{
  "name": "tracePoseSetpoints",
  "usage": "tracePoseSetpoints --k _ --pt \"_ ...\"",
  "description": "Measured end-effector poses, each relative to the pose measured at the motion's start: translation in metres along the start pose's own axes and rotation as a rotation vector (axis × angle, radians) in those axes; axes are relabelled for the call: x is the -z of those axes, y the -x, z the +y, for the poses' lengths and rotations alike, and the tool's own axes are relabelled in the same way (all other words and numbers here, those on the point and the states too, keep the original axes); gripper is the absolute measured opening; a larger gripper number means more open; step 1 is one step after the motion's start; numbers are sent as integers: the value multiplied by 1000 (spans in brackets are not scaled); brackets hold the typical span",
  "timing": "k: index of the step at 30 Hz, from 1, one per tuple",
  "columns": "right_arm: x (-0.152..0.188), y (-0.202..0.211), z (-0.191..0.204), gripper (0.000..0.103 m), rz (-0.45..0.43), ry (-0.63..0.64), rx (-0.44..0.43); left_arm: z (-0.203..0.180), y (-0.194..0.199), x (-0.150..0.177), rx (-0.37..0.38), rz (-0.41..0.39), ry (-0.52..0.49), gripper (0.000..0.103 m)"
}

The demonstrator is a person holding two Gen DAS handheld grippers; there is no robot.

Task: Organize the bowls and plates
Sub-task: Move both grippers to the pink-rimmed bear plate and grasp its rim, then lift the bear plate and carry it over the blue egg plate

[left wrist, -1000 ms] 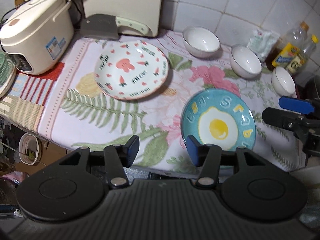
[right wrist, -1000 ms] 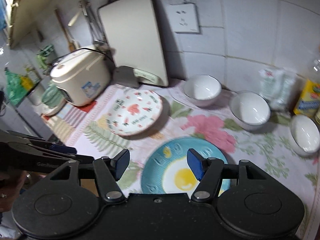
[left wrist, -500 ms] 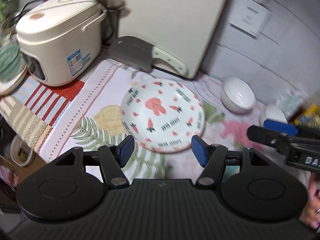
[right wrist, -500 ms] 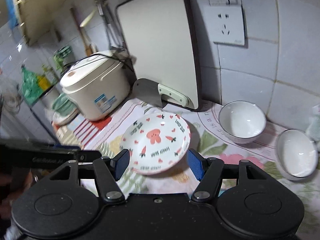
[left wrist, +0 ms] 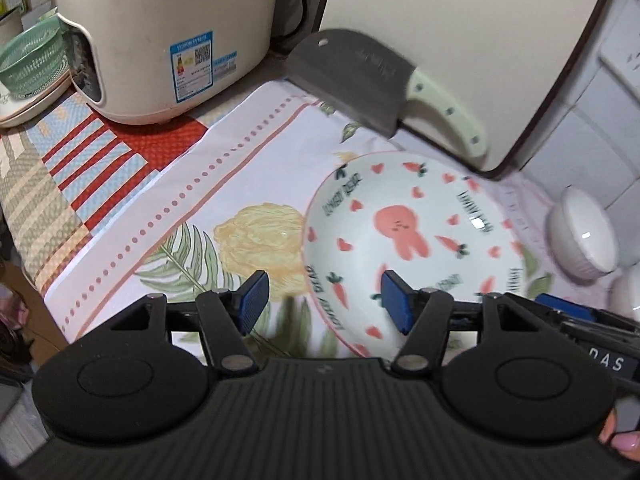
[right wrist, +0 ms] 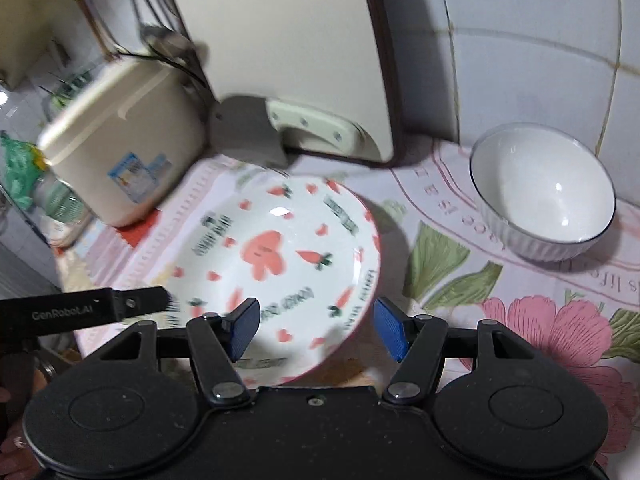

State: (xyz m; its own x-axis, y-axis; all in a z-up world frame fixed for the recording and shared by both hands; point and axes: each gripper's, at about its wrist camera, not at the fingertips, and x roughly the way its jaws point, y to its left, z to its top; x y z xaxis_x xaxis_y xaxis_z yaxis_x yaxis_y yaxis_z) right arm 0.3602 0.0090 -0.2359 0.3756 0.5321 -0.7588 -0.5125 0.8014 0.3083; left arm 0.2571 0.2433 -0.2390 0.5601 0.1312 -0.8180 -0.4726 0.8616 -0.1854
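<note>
Both grippers are tipped steeply down toward the counter, one at each side of the same plate. The left gripper [left wrist: 320, 300] has its blue pads apart with nothing pressed between them; the plate's near-left rim shows in the gap, and whether a pad touches it cannot be told. The right gripper [right wrist: 316, 328] also stands with its pads apart, and the plate's near-right rim lies in the gap, not clamped. From the right wrist view the left gripper's black finger reaches in at the plate's left edge. A fingertip [left wrist: 624, 442] of the person shows at the lower right corner of the left wrist view.

The plate [left wrist: 412, 248] is round and shallow, white with a pink rabbit, carrots and hearts, lying flat and open side up on the flowered cloth [left wrist: 192, 216]. Being round, it has no long axis.

Behind the plate a cleaver [left wrist: 360, 80] leans against an upright cream cutting board [left wrist: 460, 20], its blade toward the rice cooker [left wrist: 160, 32] and its pale handle toward the tiled wall. To the plate's right, apart from it, a white bowl [right wrist: 544, 196] stands upright near the wall. A green basket [left wrist: 28, 60] sits beyond the rice cooker.
</note>
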Motion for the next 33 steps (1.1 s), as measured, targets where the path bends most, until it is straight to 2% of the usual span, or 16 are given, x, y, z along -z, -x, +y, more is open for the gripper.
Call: tracePoseSetpoints --k 5,8,11,12,13,15,17,20,23,25,26,30,33 --pt "2 -21 -8 68 36 -40 17 0 -18 1 -45 -7 -67 58" --pt "0 -27 -10 68 53 -75 0 1 -23 0 -37 -3 -90 55" --pt "-1 -32 -11 61 69 -104 -5 3 -30 0 -27 21 -80 42" --pt "-1 -34 -12 59 80 -117 -10 4 -33 0 -20 35 -70 34" --pt "-1 -35 -12 59 87 -128 -13 5 -37 1 -8 52 -54 32" --pt "-2 -36 -12 53 89 -144 -23 8 -40 4 39 63 -6 31" --pt "-2 -37 -13 46 89 -158 -34 5 -42 5 40 58 -8 31" --pt "-3 -39 -11 44 70 -135 -16 -2 -44 4 15 50 -12 36" --pt "1 -39 -8 44 50 -107 -6 -2 -45 0 2 66 21 34" --pt "2 -39 -8 37 48 -81 -4 1 -44 -1 -1 71 32 29" --pt "1 -39 -8 29 52 -75 15 2 -43 -2 -3 75 33 27" --pt "-2 -38 -18 23 68 -125 0 -4 -37 -3 -52 79 -25 23" --pt "-4 -30 -17 22 67 -123 -24 -11 -25 -1 -87 44 -75 23"
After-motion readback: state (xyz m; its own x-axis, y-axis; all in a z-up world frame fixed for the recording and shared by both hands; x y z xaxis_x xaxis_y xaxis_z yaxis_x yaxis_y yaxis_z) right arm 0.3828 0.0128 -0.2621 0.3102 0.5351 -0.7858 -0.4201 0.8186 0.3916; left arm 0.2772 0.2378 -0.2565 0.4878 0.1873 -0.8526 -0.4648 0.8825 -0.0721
